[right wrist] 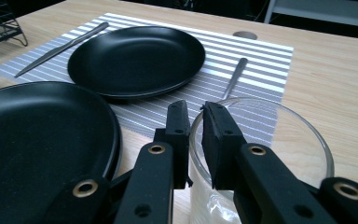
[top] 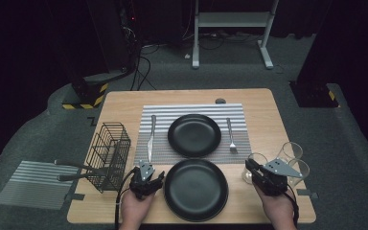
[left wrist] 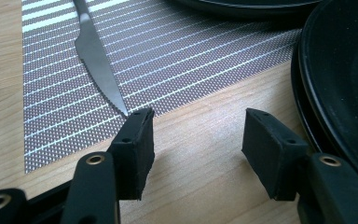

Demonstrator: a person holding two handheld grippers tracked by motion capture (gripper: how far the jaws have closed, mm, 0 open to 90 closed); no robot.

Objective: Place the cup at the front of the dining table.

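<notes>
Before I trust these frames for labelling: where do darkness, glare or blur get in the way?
High view: room beyond the table is nearly black. Left gripper view: left gripper jaws sharp, knife softens toward the top. Right gripper view: drinking glass rim see-through and faint, near black plate shows only dull sheen.

Your high view looks down and forward over the whole worktop (top: 263, 124). Both tongs views sit low and close beside the near plate (top: 196, 189), sharing the striped mat (left wrist: 177, 60).
</notes>
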